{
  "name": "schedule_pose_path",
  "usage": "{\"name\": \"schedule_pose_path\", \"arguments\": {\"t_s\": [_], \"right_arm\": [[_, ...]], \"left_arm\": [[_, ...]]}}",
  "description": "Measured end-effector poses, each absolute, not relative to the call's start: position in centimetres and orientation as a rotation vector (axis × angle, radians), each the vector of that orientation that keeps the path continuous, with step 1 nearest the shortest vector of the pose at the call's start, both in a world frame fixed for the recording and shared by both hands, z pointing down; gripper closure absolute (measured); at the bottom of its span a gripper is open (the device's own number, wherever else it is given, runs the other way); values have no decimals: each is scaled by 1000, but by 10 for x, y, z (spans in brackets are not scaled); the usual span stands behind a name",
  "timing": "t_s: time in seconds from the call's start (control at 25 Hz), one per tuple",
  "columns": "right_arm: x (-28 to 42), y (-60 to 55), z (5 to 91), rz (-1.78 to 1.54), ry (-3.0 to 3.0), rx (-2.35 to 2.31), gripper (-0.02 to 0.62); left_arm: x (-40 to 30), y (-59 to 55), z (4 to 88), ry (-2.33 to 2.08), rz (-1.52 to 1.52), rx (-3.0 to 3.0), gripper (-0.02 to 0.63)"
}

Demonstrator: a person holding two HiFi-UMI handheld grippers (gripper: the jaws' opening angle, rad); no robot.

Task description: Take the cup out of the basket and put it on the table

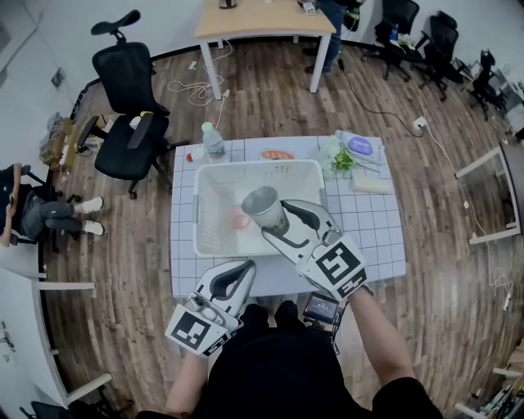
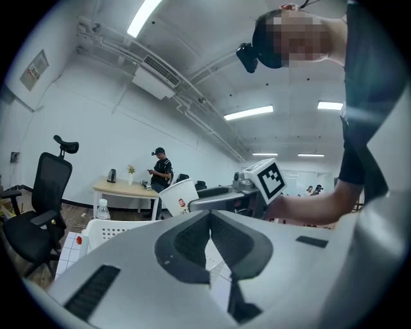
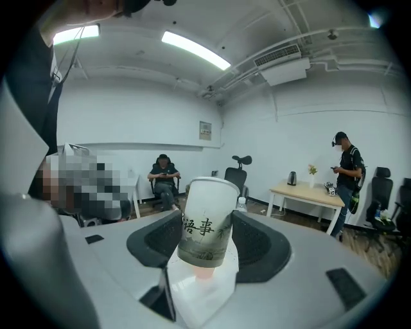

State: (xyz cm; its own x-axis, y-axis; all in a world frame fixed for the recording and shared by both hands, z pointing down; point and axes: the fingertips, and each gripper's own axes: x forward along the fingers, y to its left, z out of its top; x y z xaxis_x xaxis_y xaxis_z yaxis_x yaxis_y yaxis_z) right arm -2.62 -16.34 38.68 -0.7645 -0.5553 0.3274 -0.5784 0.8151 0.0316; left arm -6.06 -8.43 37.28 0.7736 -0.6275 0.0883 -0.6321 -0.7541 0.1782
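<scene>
A paper cup (image 1: 265, 209) with a grey-green print is held above the white basket (image 1: 209, 182), tilted with its mouth toward the far side. My right gripper (image 1: 273, 221) is shut on the cup (image 3: 205, 222), its dark pads pressing both sides. The same cup (image 2: 179, 196) shows white in the left gripper view, raised over the basket (image 2: 109, 230). My left gripper (image 1: 235, 272) hangs low at the table's near edge, shut, its jaws (image 2: 209, 222) meeting with nothing between them. A pink object (image 1: 238, 219) lies on the basket floor.
On the white gridded table (image 1: 372, 233) stand a water bottle (image 1: 214, 142), a small red-and-white thing (image 1: 189, 155), a pink packet (image 1: 277, 154), greens and a purple item (image 1: 354, 152). An office chair (image 1: 130, 110) stands at the left, a wooden desk (image 1: 262, 20) beyond.
</scene>
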Motion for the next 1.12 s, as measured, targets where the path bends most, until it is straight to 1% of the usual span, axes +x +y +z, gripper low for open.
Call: {"name": "schedule_pose_path", "arguments": {"t_s": [0.2, 0.48, 1.12], "right_arm": [[-14, -134, 371, 46, -2758, 888, 350], [6, -98, 353, 50, -2884, 966, 350], [45, -53, 369, 124, -2951, 1002, 350]], "left_arm": [[-56, -82, 371, -991, 37, 2776, 597], [-48, -75, 372, -990, 42, 2774, 597], [-25, -49, 377, -1061, 59, 2740, 597]]}}
